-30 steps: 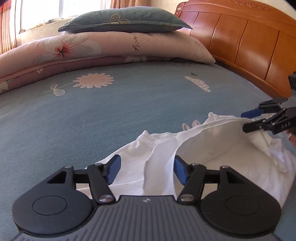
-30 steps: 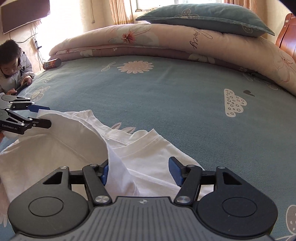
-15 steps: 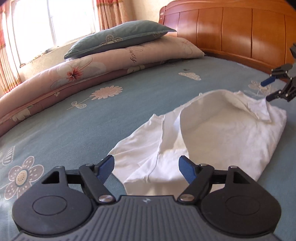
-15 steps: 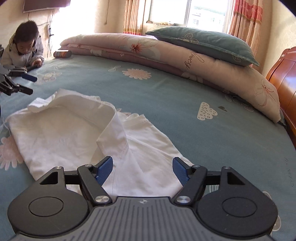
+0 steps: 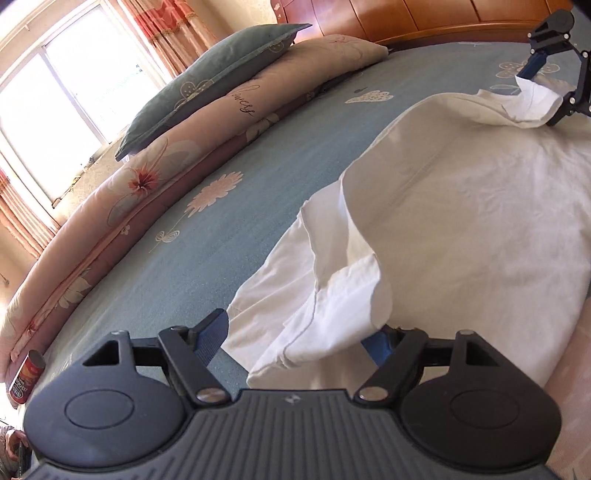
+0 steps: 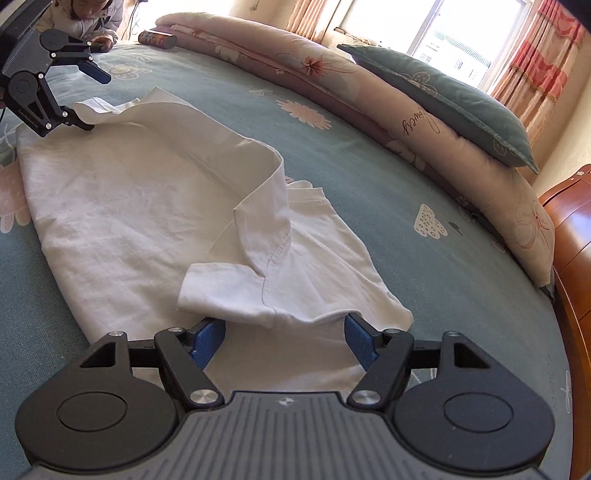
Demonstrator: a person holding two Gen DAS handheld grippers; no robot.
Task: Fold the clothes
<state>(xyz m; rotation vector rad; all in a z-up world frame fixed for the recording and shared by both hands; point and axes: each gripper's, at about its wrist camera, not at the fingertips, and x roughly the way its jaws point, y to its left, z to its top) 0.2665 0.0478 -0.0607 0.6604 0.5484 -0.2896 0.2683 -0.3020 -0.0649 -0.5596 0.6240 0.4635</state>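
A white T-shirt (image 5: 461,221) lies on the teal bed sheet (image 5: 207,251), with its body folded over and one short sleeve (image 6: 236,291) sticking out. In the left wrist view my left gripper (image 5: 295,339) stands open, and a loose shirt end sags between its blue pads (image 5: 212,334). Across the shirt, my right gripper (image 5: 546,92) is open around a raised cloth corner. From the right wrist view my right gripper (image 6: 284,341) is open with the sleeve edge lying between its fingers. At the shirt's far corner my left gripper (image 6: 92,101) is also open.
A rolled floral quilt (image 5: 147,177) with a green pillow (image 5: 207,85) on it lines the bed's far side. The wooden headboard (image 6: 576,258) bounds one end. A can (image 6: 157,37) lies by the quilt. A person (image 6: 88,18) leans at the bed's corner.
Both grippers have drawn back and tilted. The raised fold of the shirt has dropped flatter onto the bed. Both stay open.
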